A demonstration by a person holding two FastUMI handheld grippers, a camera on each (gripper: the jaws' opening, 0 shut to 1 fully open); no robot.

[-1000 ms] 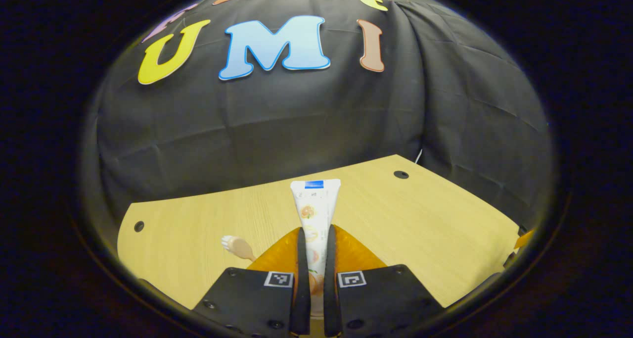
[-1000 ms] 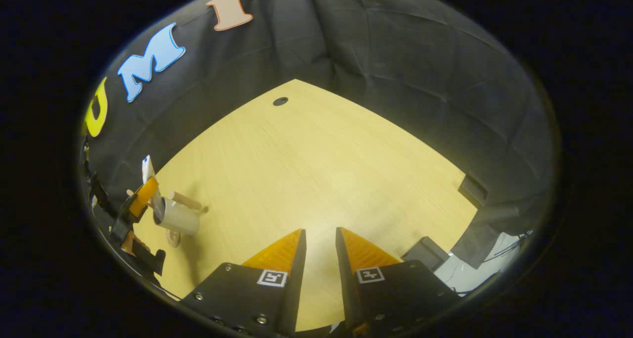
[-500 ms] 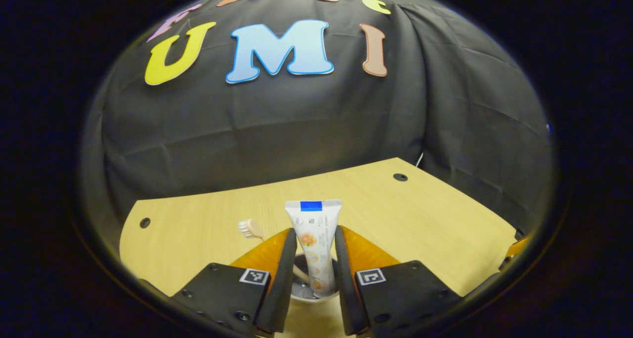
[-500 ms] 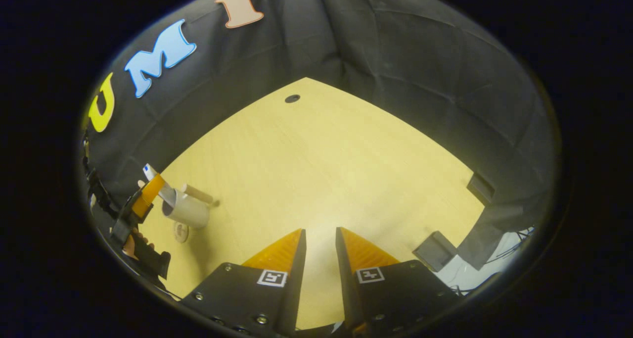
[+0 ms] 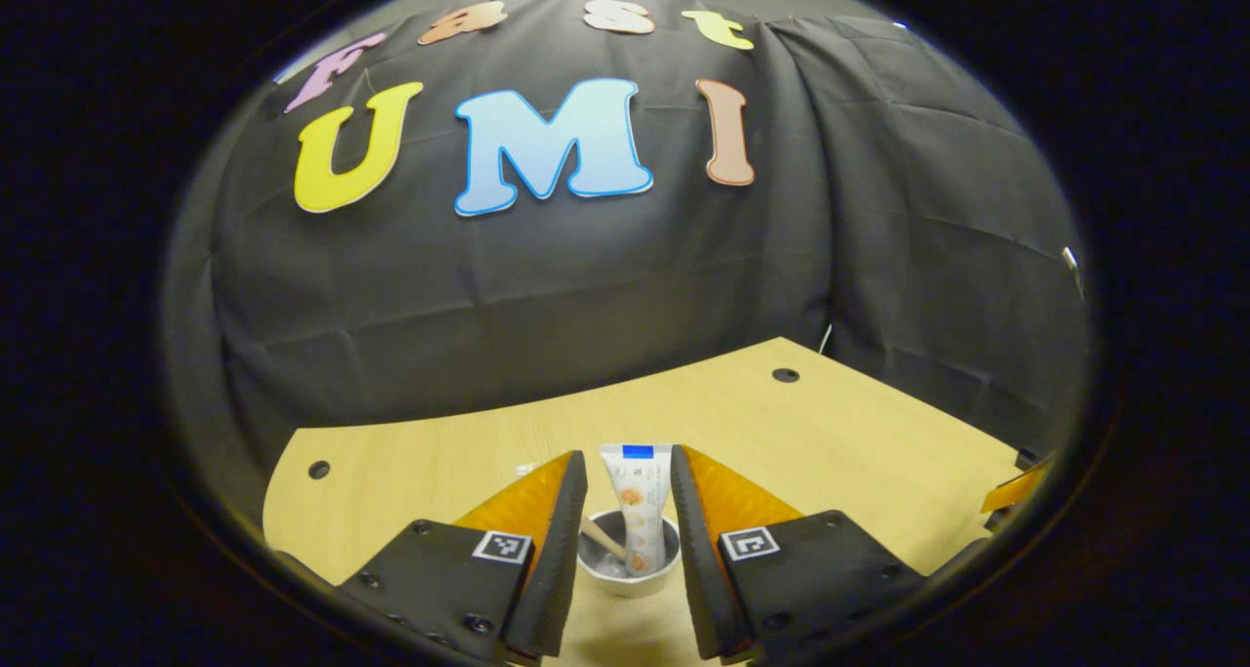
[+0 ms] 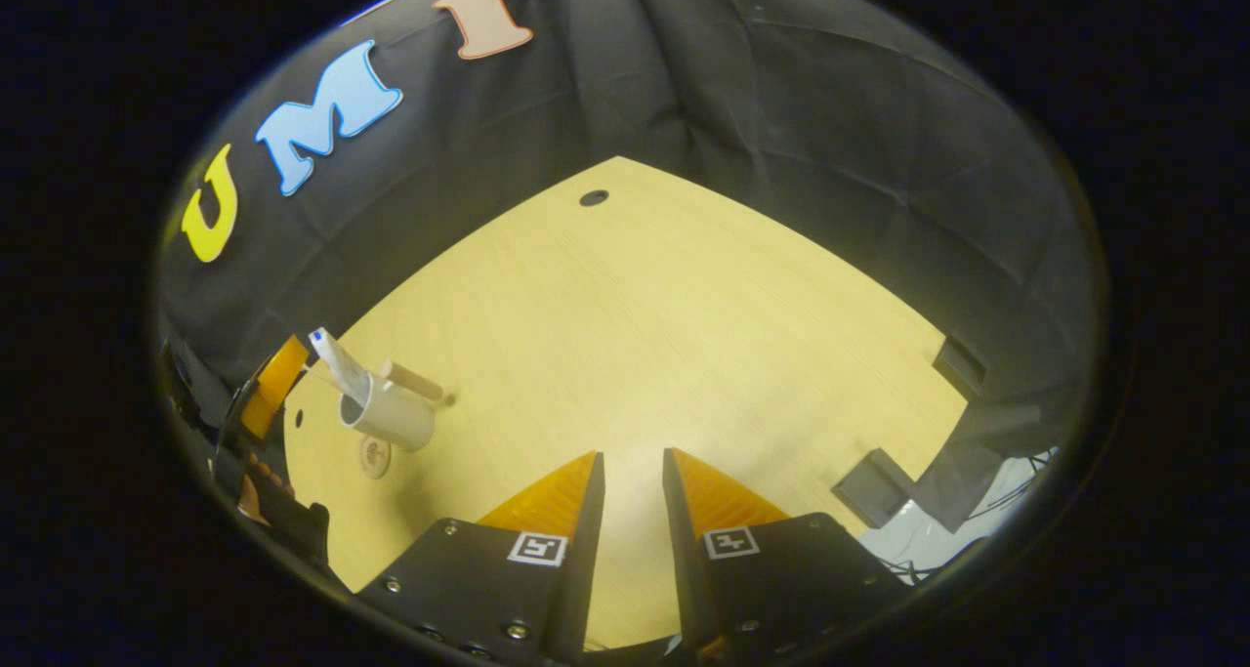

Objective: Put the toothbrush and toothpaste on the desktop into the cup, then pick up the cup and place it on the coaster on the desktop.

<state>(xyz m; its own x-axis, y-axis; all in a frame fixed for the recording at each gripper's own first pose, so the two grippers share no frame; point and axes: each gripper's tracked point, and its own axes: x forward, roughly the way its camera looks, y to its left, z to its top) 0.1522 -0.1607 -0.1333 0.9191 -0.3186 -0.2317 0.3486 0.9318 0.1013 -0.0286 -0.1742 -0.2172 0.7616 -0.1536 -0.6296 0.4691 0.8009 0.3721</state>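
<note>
Directly below the released left gripper (image 5: pixel 628 511) stands the cup (image 5: pixel 625 567), toothpaste (image 5: pixel 635 501) upright inside; right gripper (image 6: pixel 633 511), slightly parted and empty, sits well apart.

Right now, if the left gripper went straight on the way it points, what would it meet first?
Most likely the toothpaste standing in the cup, which sits in line between the open left gripper's fingers; depth is hard to judge.

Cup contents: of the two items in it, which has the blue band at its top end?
The toothpaste, the white tube standing in the cup. The toothbrush beside it is a plain tan wooden stick leaning on the rim.
</note>
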